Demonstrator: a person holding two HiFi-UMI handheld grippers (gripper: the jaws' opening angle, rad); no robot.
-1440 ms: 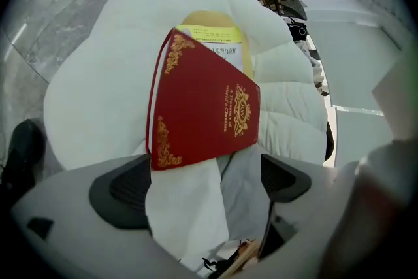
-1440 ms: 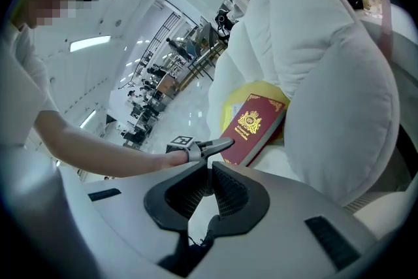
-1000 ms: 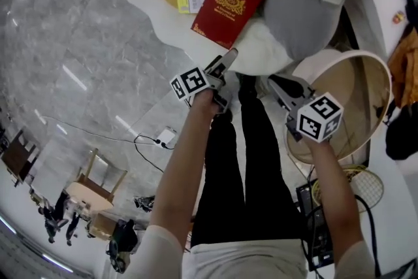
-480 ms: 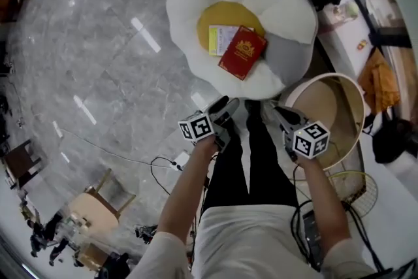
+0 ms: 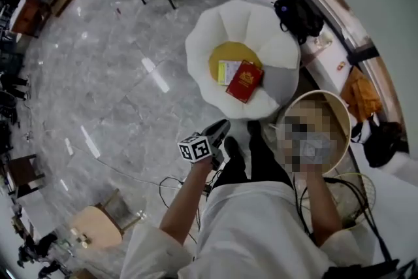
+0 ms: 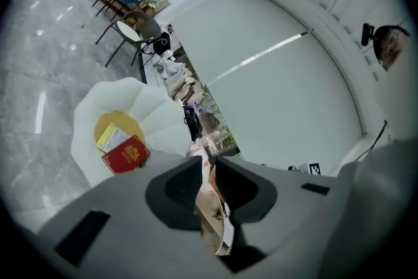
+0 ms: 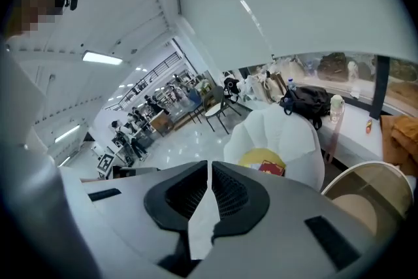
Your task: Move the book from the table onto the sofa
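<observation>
Although the head view shows only the left gripper (image 5: pixel 218 132), lower centre, its jaws just closed together on nothing, the right gripper (image 7: pixel 209 170) appears in its own view, jaws likewise together, empty. The red book (image 5: pixel 245 81) lies on the sofa (image 5: pixel 215 36), upper centre.

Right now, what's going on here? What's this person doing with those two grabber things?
A person stands near a white flower-shaped sofa with a gripper in each hand. The red book lies on the sofa's yellow centre, next to a yellow-and-white booklet, so the move looks done. Neither gripper holds anything. The left gripper has just been closing its jaws on nothing. The right gripper has its jaws together. Both are well clear of the book.
</observation>
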